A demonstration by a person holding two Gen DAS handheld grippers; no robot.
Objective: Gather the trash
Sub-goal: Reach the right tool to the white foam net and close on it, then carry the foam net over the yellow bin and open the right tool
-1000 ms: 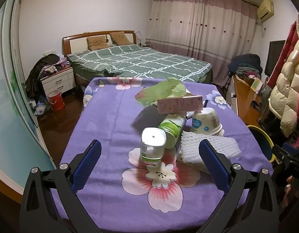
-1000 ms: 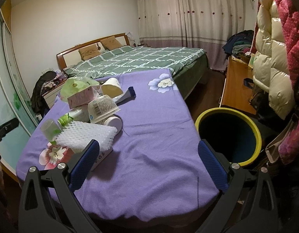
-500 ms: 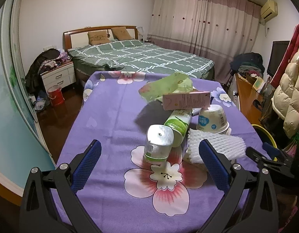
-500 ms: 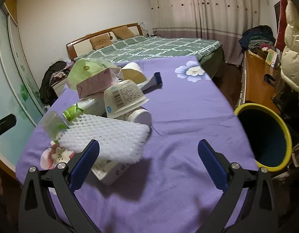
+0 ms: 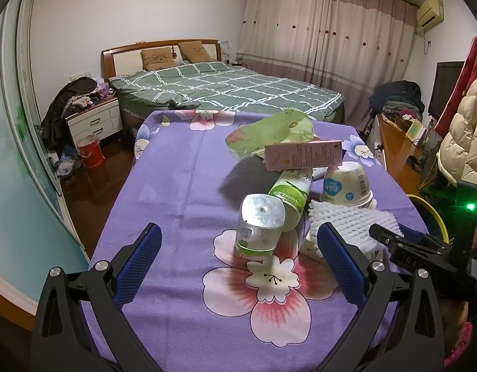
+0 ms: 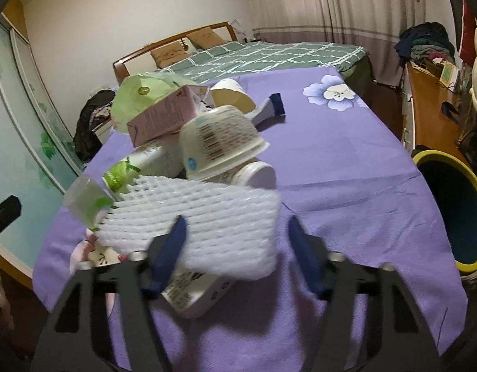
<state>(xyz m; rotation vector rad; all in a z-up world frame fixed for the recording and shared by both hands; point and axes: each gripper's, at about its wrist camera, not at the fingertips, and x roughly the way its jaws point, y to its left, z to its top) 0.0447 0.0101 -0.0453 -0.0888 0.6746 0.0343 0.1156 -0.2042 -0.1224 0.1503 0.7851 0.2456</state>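
Note:
A pile of trash lies on the purple flowered table: a white foam net (image 6: 204,217), a white yogurt cup (image 6: 219,142), a pink carton (image 6: 164,117), a green bottle (image 5: 289,201), a clear cup (image 5: 258,226) and a green bag (image 5: 269,136). My right gripper (image 6: 238,241) is partly open, its fingers around the near right edge of the foam net, apart from it. It also shows in the left wrist view (image 5: 393,238). My left gripper (image 5: 238,257) is open and empty, just before the clear cup.
A yellow-rimmed bin (image 6: 449,210) stands on the floor at the table's right edge. A wooden desk (image 6: 430,114) and hanging coats are to the right. A green bed (image 5: 226,90) and a nightstand (image 5: 95,121) stand behind the table.
My right gripper has moved in to the foam net and its fingers have narrowed around it. My left gripper has moved slightly closer to the pile, still open.

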